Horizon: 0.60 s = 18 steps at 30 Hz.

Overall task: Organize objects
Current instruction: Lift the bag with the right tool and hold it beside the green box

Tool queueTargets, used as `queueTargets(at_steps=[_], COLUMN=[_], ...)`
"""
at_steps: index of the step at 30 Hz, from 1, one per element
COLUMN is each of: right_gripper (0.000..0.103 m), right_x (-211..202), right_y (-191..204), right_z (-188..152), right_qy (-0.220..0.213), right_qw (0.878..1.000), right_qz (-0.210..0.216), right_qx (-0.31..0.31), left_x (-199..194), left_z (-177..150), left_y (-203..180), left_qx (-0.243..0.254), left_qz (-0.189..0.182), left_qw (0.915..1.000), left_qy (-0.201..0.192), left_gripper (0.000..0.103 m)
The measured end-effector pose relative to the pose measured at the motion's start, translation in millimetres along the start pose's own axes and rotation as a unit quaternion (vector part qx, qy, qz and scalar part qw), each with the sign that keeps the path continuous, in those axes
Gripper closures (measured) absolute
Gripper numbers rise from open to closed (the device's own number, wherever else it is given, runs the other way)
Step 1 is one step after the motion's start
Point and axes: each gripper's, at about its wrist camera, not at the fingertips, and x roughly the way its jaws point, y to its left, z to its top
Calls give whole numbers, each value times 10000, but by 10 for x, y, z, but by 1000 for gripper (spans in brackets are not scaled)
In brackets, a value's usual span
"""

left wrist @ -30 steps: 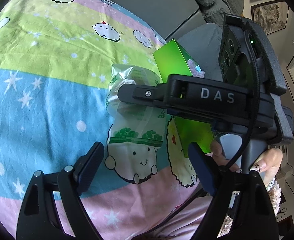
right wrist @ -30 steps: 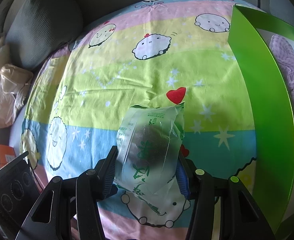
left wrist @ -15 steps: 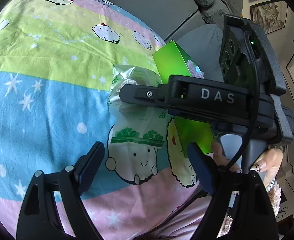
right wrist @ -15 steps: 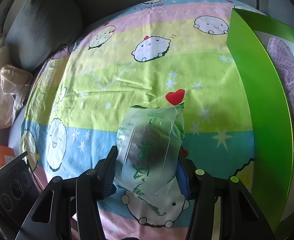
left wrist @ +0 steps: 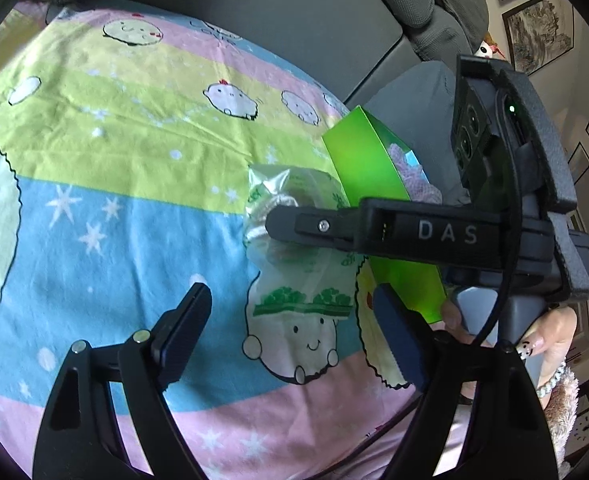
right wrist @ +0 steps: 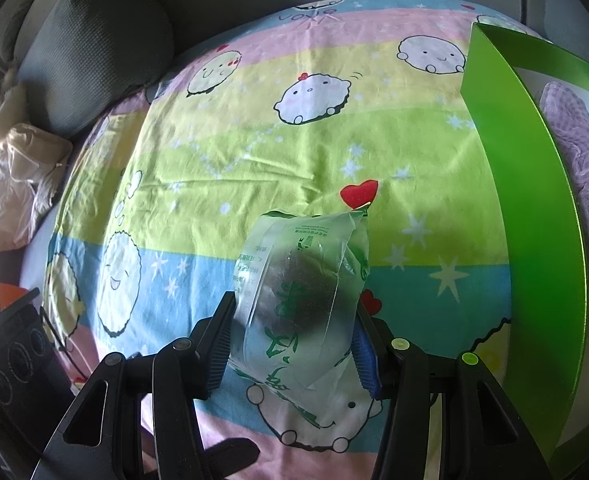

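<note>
My right gripper (right wrist: 292, 344) is shut on a clear plastic snack bag (right wrist: 300, 292) with green print and a dark round thing inside, held above the cartoon bedsheet (right wrist: 254, 152). In the left wrist view the same bag (left wrist: 294, 248) hangs from the right gripper's fingers (left wrist: 314, 226). A bright green open box (right wrist: 530, 216) stands just right of the bag, with a purple cloth (right wrist: 578, 152) inside; it shows in the left wrist view (left wrist: 366, 168) too. My left gripper (left wrist: 290, 324) is open and empty, just below the bag.
A grey cushion (right wrist: 94, 44) and a beige fluffy item (right wrist: 18, 168) lie at the sheet's far left. A grey sofa back (left wrist: 254, 12) runs behind the sheet. Framed pictures (left wrist: 538, 36) hang on the wall at right.
The right gripper with the bag has stayed nearly still. The left gripper has drawn back and tilted a little, so more of the sheet and sofa back shows.
</note>
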Motion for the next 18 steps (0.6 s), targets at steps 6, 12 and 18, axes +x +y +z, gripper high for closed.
queueTargets(at_steps=[6, 12, 18], right_gripper=[50, 50, 50], right_x=[34, -2, -83], right_y=[-8, -51, -29], right_z=[-11, -7, -48], right_qy=[93, 69, 20], right_qw=[10000, 9998, 9994], right_qz=[21, 154, 333], right_qx=[13, 65, -18], left_x=[56, 55, 91], left_z=[4, 32, 24], left_y=[59, 80, 18], left_qx=[30, 44, 153], left_qz=[153, 261, 201], left_qw=[9999, 9996, 9996], left_qy=[-51, -126, -119], left_gripper=[23, 29, 44])
